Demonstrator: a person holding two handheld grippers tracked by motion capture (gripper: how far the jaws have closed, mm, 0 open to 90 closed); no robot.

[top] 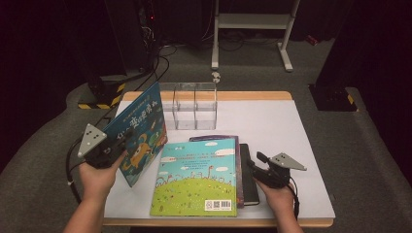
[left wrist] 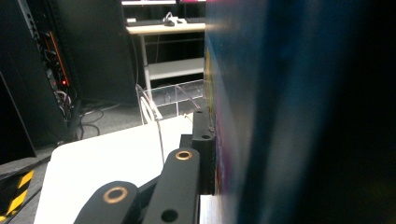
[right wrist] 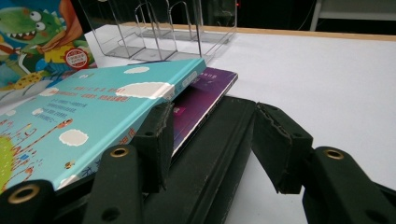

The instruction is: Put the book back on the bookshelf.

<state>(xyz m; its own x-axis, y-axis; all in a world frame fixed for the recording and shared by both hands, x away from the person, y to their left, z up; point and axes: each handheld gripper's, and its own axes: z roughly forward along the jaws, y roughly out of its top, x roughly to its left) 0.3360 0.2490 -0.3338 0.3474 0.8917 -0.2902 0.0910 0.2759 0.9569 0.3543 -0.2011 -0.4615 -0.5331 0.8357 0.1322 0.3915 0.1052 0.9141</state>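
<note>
- The left gripper (top: pixel 115 145) is clamped on the lower edge of a blue picture book (top: pixel 141 133), which stands tilted on its bottom edge at the left side of the white table (top: pixel 272 126).
- The book's cover shows a green, toothy cartoon creature, orange patches and white lettering on deep blue.
- The right gripper (top: pixel 257 167) has its jaws partly apart, straddling the long edge of a black notebook (top: pixel 248 177) lying flat; whether the pads press on it cannot be told.
- On the table, a turquoise book (top: pixel 197 177) with white clouds and a green hill lies atop a purple book (top: pixel 237 141), both overlapping the notebook.
- A clear acrylic rack (top: pixel 194 104) stands at the far edge, just beyond the stack.
- The left gripper view shows the blue cover (left wrist: pixel 280 116) pressed edge-on against a black jaw, with the rack (left wrist: pixel 173 98) behind.
- The right gripper view shows the layering the high view flattens: turquoise (right wrist: pixel 93 116) over purple (right wrist: pixel 205 93) over the notebook (right wrist: pixel 219 154), and the creature's face (right wrist: pixel 28 28) close up.
</note>
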